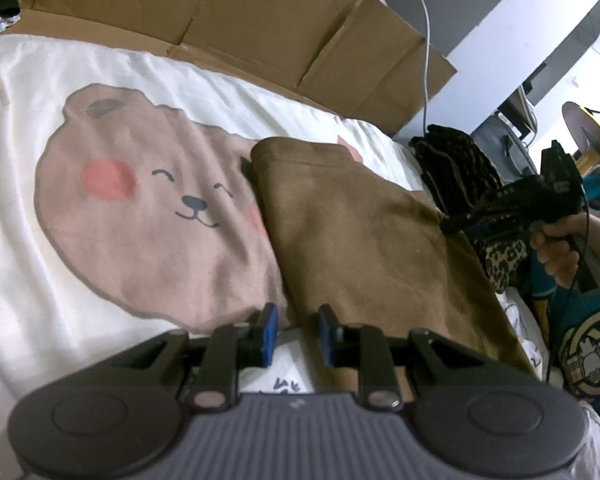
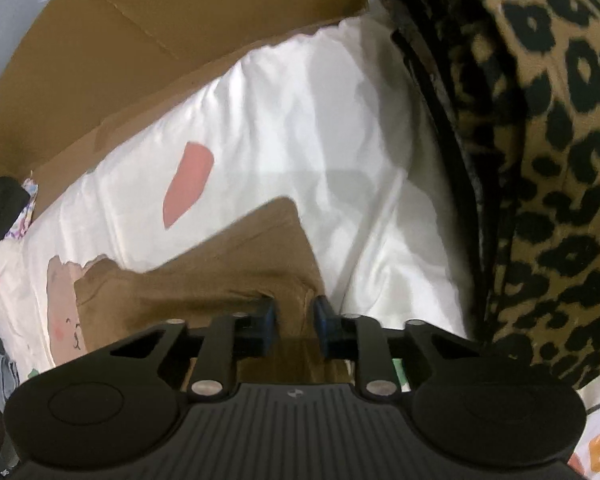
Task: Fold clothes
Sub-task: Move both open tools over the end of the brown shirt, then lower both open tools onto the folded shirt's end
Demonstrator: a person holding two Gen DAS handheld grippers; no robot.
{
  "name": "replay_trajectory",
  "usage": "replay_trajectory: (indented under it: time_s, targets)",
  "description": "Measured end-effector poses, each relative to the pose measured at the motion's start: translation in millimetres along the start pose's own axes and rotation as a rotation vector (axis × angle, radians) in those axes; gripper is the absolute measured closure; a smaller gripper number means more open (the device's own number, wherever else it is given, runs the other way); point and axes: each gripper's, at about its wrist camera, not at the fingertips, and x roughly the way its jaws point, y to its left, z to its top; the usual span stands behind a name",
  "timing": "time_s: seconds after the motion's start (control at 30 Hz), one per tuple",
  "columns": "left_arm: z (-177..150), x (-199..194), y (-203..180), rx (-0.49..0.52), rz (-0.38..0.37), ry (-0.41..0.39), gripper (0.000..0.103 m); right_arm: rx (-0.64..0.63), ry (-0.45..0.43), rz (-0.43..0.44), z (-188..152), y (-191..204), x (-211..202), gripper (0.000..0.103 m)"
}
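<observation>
On bed sheet (image 1: 28,240), brown garment (image 1: 360,232) lies lengthwise away; both grippers' fingers clamp its near edge

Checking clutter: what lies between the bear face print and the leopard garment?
The folded brown garment lies between bear face and leopard garment, seen in the left wrist view.

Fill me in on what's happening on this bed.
A person is folding a brown garment laid flat on a white bear-print sheet. The left hand-held gripper sits at the garment's near edge, jaws slightly apart. The right hand-held gripper sits at another edge of it, beside a leopard-print garment. Whether either grips isn't clear.
</observation>
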Motion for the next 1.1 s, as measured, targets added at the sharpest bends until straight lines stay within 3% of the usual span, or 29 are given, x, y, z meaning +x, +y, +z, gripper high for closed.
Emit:
replay_trajectory:
  time_s: [0.07,0.23,0.3,0.37,0.43,0.57,0.67,0.77,1.1]
  targets:
    - [0,0,0,0.000,-0.001,-0.001,0.080,-0.068,-0.036,-0.010,0,10,-6,0.094]
    - [-1,0,-3,0.011,-0.007,0.001,0.080,-0.323,-0.132,-0.122,-12,44,-12,0.093]
    - [-2,0,-4,0.016,-0.007,0.002,0.080,-0.321,-0.134,-0.140,-14,47,-14,0.085]
    - [-2,1,-4,0.014,-0.007,0.001,0.080,-0.282,-0.121,-0.117,-16,42,-19,0.060]
    - [-1,0,-3,0.011,-0.006,0.000,0.080,-0.293,-0.117,-0.112,-24,39,-26,0.052]
    - [-2,1,-7,0.018,-0.005,0.004,0.080,-0.293,-0.039,-0.108,-52,26,-28,0.051]
    - [0,3,-13,0.029,-0.006,0.017,0.080,-0.314,0.030,-0.158,-75,14,-20,0.051]
    - [-1,6,-22,0.062,0.028,0.047,0.080,-0.300,0.078,-0.167,-92,-1,-15,0.051]
    - [-6,-4,-61,0.169,0.123,0.054,0.080,-0.310,0.050,-0.133,-104,-15,-47,0.051]
